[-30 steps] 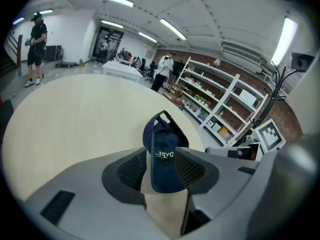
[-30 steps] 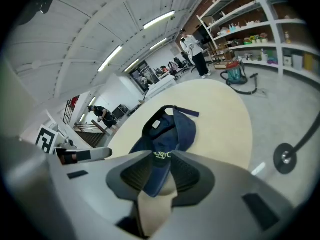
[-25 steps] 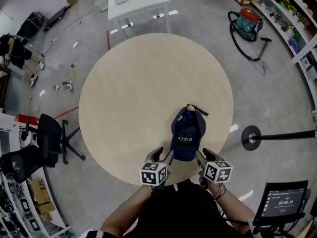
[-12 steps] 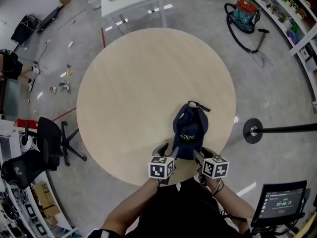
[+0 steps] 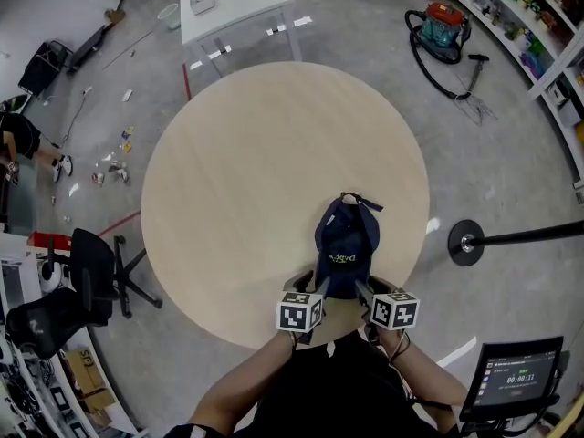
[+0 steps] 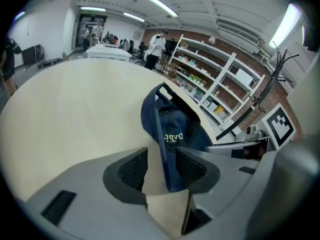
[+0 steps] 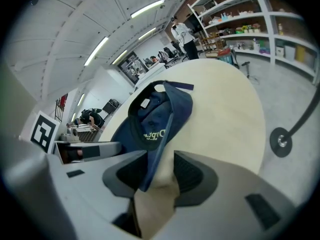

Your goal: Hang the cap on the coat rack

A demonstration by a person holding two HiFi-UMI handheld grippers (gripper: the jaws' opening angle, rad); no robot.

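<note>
Grey concrete floor (image 5: 511, 153) is spread across the room, littered at the left with small scraps (image 5: 119, 149) and bounded at the right by white shelving (image 5: 538, 35) whose contents are too small to be named. At the centre a round pale-wood table (image 5: 274, 153) is set, its near edge covered by the person's dark torso (image 5: 338, 381). Beyond it a white rectangular table (image 5: 239, 3) is seen. The coat rack (image 5: 465, 242) is stood on a black disc base to the right, well apart from the cap, its pole cut by the frame edge. A red and teal vacuum cleaner (image 5: 447, 27) and a black office chair (image 5: 91, 267) are placed on the floor. A monitor (image 5: 516, 381) at the lower right is lit with digits too small to be read surely. The navy cap (image 5: 345, 245) is laid on the table near the person, brim towards the grippers; pale lettering is carried on its front but is too small and skewed to be read with certainty. The left gripper (image 6: 162, 166) is held wide, one brim edge standing between its pads with a gap beside it. The right gripper (image 7: 157, 171) is likewise spread wide about the opposite brim edge, unclamped.
</note>
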